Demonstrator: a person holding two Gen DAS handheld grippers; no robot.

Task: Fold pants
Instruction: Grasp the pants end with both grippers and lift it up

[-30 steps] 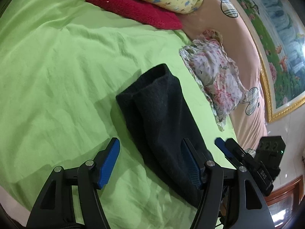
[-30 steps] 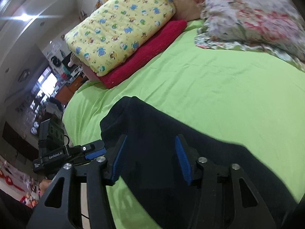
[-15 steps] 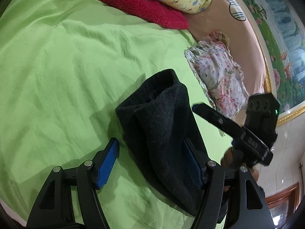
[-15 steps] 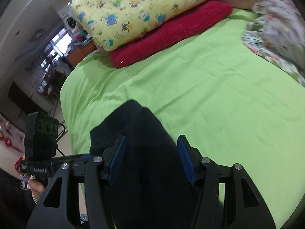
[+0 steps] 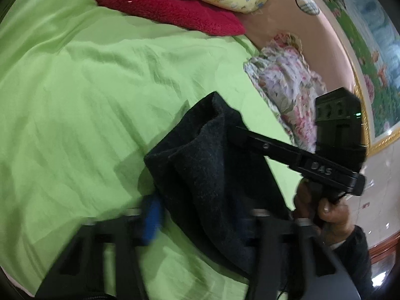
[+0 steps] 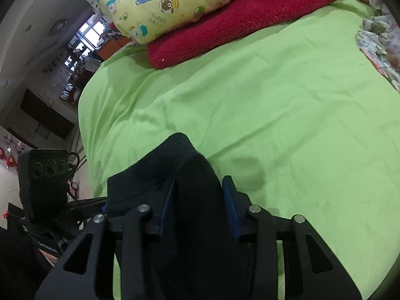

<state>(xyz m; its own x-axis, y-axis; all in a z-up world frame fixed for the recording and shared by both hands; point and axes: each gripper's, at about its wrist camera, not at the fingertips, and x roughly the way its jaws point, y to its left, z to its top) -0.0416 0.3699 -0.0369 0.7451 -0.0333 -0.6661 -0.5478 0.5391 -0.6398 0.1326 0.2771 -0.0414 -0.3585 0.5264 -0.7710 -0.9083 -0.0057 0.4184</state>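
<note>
Change since a second ago: the right tool (image 6: pixel 197 200) has swung in from the bed's edge onto the pants; both tools' jaws have just been closing, each with dark cloth between them.
Bed: a green sheet (image 5: pixel 82 105) covers it, creased, filling most of both views.
Yellow pillow (image 6: pixel 175 0): printed with bears, stacked on a red blanket (image 6: pixel 240 22) at the far end of the bed.
Floral cushion (image 5: pixel 287 85): lies at the sheet's edge against the pink headboard (image 5: pixel 280 15), just beyond the pants.
Pants (image 5: pixel 212 175): black, bunched into a long narrow heap on the sheet near its near edge, one rounded end pointing toward the pillows.
Right tool: narrowed on a raised fold of the pants, both blue pads (image 6: pixel 228 197) pressed against the cloth.
Left tool (image 5: pixel 200 215): blurred; its left blue pad (image 5: pixel 151 215) sits at the edge of the pants and the other is hidden in dark cloth, so whether it pinches the cloth cannot be told.
Person's hand (image 5: pixel 322 207): grips the handle of the right tool, dark sleeve at the wrist.
</note>
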